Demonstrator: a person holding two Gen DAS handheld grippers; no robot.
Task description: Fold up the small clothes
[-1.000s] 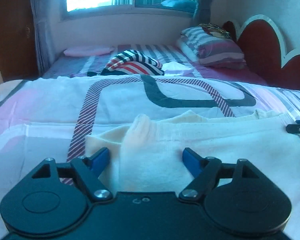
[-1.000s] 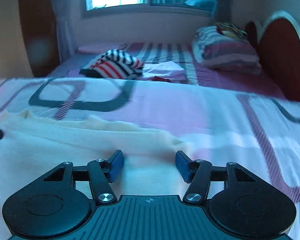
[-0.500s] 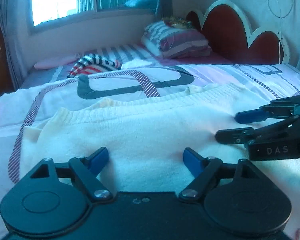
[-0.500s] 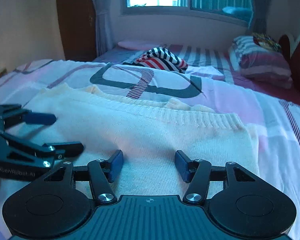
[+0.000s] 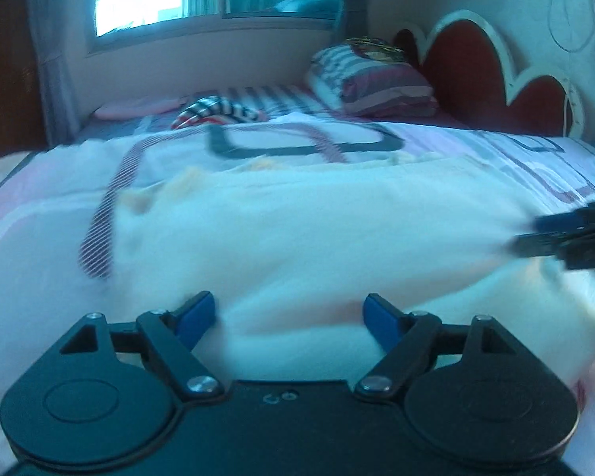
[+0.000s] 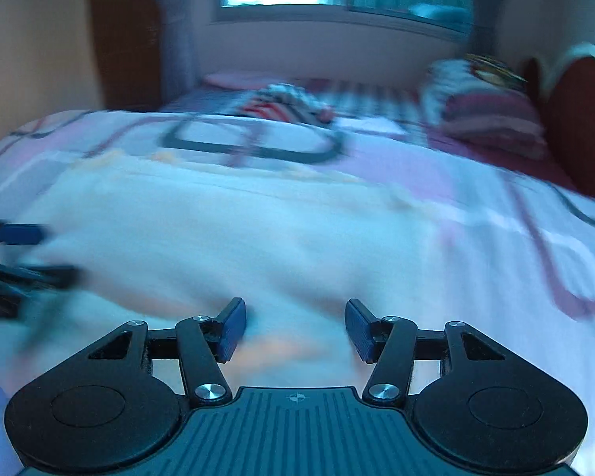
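sweater (image 5: pixel 317 238), cream, lies spread flat on the bedspread (image 5: pixel 39 277), ready to fold. left claw (image 5: pixel 289 317) gapes wide over its near edge, gripping nothing; right claw (image 6: pixel 293 325) likewise spread wide and empty, probably lining up matching grips.

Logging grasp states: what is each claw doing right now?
Left claw: open, holding nothing, low over the cream sweater.
Right claw: open, holding nothing, over the same sweater.
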